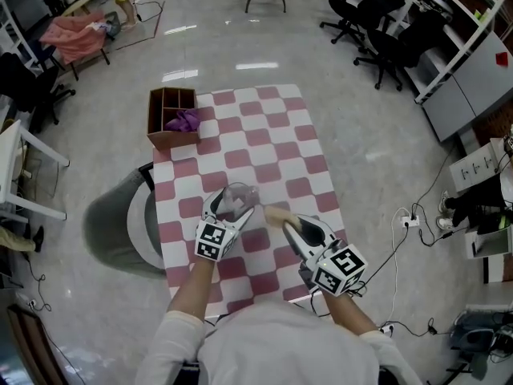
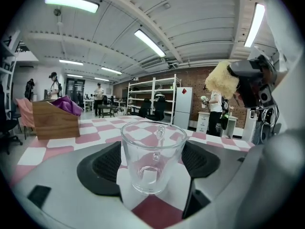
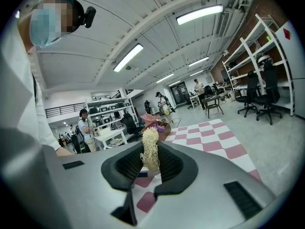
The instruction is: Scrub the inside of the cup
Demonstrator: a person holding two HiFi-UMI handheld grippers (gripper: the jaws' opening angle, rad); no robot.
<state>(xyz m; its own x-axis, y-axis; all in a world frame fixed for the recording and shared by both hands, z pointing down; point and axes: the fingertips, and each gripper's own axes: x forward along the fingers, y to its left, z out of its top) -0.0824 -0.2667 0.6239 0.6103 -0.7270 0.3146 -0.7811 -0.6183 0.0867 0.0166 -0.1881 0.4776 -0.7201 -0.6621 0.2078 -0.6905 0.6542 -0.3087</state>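
The left gripper clamps the clear cup between its pads. The right gripper pinches a pale fibrous scrubber, near the cup but apart from it. Both sit toward the checkered table's near edge; beyond them open cloth runs to a wooden box at the far left corner.

We see a worktop covered in pink-and-white checks; a wooden box sits at its upper-left corner.
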